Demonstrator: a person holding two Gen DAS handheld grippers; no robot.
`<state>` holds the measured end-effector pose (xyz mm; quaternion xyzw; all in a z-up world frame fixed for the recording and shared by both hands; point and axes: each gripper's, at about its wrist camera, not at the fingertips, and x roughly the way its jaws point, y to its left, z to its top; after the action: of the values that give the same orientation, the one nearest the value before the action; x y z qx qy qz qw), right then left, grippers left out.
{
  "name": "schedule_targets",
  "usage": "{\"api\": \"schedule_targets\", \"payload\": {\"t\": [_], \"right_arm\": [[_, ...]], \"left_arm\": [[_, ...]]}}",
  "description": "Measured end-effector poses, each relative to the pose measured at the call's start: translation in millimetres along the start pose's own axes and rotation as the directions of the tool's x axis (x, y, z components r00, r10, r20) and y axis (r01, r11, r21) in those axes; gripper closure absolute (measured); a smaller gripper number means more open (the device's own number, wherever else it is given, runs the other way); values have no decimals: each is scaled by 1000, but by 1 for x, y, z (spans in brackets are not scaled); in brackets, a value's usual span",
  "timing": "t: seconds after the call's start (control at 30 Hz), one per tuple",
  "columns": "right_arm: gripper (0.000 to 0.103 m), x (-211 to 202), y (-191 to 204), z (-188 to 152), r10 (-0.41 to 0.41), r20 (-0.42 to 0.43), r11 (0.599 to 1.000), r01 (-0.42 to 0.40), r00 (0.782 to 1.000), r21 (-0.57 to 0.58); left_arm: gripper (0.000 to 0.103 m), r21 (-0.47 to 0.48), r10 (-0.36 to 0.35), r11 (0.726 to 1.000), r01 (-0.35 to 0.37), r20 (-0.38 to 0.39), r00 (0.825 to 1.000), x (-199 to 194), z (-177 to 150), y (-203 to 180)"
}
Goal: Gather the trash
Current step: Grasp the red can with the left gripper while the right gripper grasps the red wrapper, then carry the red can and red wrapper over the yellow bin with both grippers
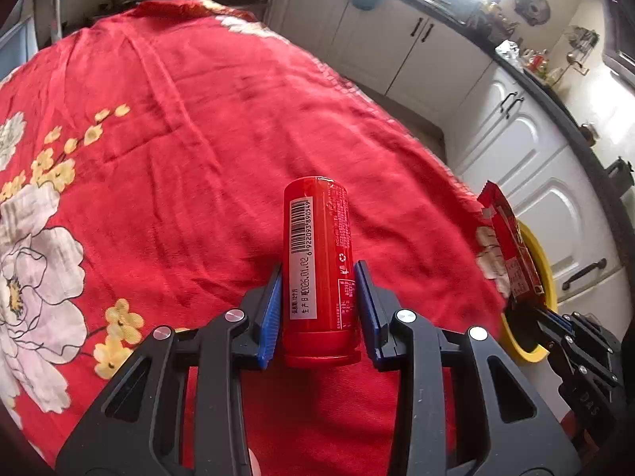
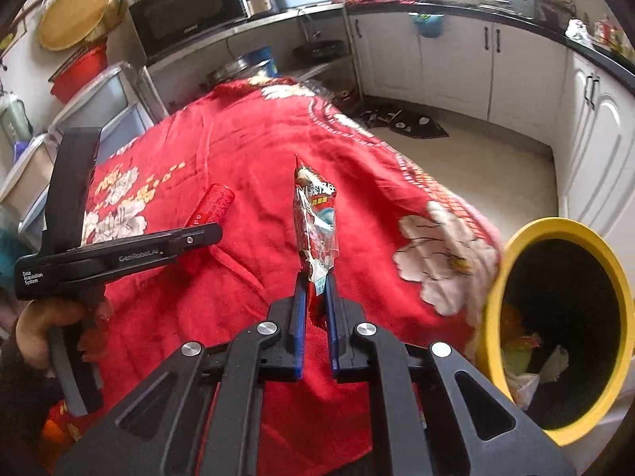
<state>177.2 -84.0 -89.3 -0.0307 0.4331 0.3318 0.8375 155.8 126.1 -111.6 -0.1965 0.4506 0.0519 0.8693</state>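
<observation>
A red drink can (image 1: 317,238) with a white barcode label lies on the red flowered tablecloth (image 1: 198,119). My left gripper (image 1: 317,265) has its blue pads against the can's two sides, shut on it. In the right wrist view the same can (image 2: 214,202) pokes out past the left gripper (image 2: 216,234), which a hand holds. My right gripper (image 2: 314,275) is shut on the lower end of a crumpled red and white snack wrapper (image 2: 315,214), held upright above the cloth. A yellow-rimmed bin (image 2: 516,261) stands just right of the table edge, with several scraps inside.
White kitchen cabinets (image 2: 456,59) and a black counter run along the far and right walls. A microwave (image 2: 186,12) sits on a metal shelf behind the table. A dark mat (image 2: 401,119) lies on the floor. The table edge drops off at the right, beside the bin.
</observation>
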Motion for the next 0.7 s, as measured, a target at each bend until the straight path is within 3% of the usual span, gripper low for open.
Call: {"api": "schedule_targets", "payload": {"t": [0.27, 0.7], "right_arm": [[94, -31, -19, -11, -46, 44, 998, 44, 998, 51], [94, -69, -55, -26, -145, 100, 981, 130, 984, 146]], "left_arm": [[76, 54, -65, 997, 63, 45, 997, -20, 2, -31], [76, 158, -159, 976, 149, 53, 986, -25, 1, -88]]}}
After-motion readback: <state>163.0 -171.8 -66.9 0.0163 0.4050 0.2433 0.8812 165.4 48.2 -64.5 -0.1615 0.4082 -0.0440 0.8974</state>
